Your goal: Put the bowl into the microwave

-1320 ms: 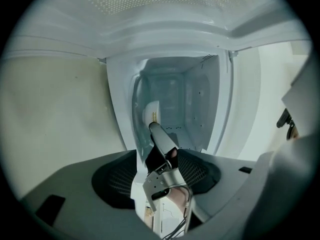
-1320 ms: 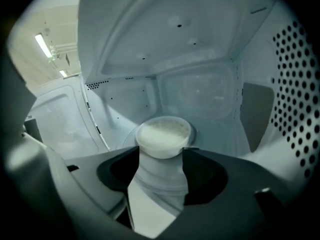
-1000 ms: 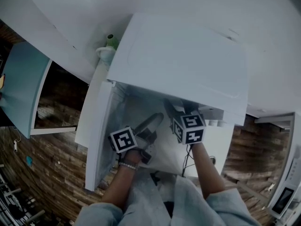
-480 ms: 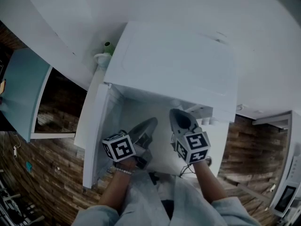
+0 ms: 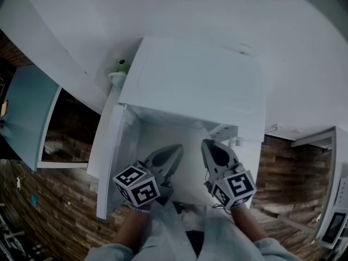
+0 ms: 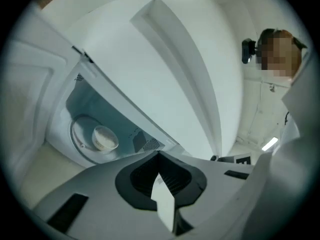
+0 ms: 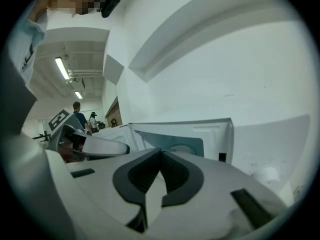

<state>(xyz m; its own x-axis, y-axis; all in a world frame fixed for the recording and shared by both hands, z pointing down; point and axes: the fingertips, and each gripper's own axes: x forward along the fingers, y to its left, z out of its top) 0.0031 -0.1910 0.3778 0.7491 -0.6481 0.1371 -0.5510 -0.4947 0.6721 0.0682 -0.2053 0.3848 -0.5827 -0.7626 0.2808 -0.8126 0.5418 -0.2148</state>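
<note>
Bowl on turntable inside microwave | left gripper closed, empty, lower in frame than before | right gripper just closed, empty, likewise drawn toward bottom edge

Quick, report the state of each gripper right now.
Left gripper: closed, holding nothing.
Right gripper: closed, holding nothing.
</note>
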